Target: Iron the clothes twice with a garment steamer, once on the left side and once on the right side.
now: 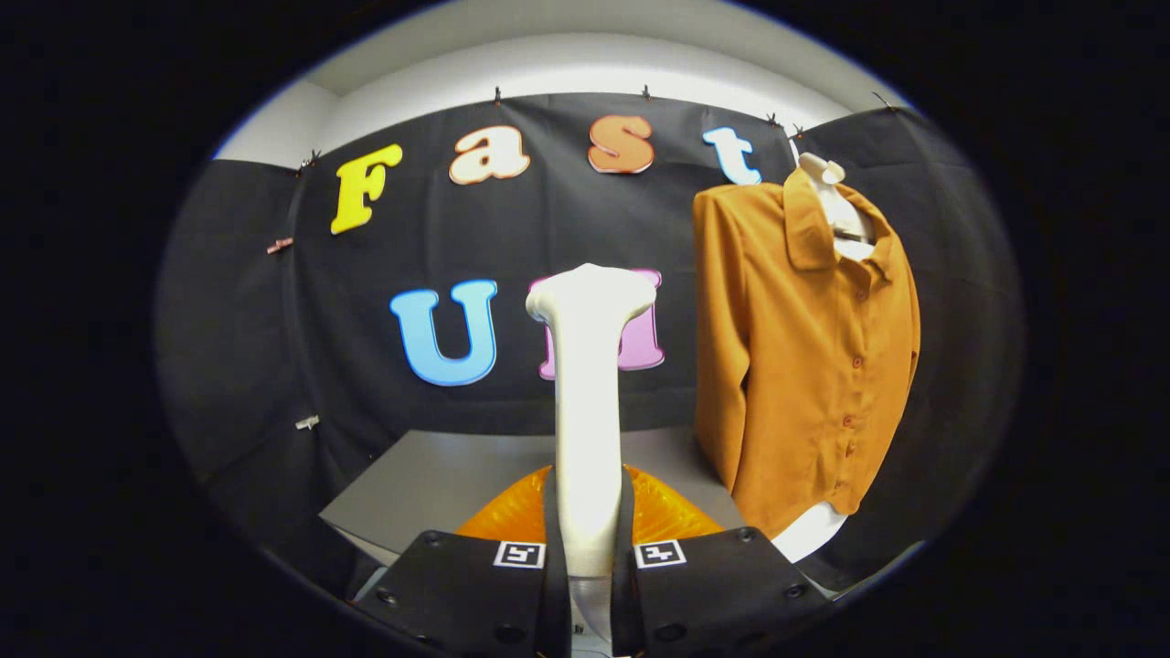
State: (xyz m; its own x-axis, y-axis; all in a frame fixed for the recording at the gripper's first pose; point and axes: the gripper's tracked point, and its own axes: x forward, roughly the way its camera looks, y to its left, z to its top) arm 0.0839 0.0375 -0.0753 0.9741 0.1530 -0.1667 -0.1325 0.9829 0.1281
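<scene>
On grey table (pixel 430 484), tongs (pixel 585 557) clamped on upright white steamer (pixel 587 402), orange shirt (pixel 804 366) hanging beyond.

ahead: held steamer (pixel 590 402) blocks centre | right: shirt (pixel 804 356) hangs near | left: seemingly open

We note bright, even light from above, pale glare on the steamer (pixel 590 402), soft shadowed folds on the shirt (pixel 804 356), strong fisheye bending at edges, sharp centre, fingers (pixel 457 585) slightly soft
</scene>
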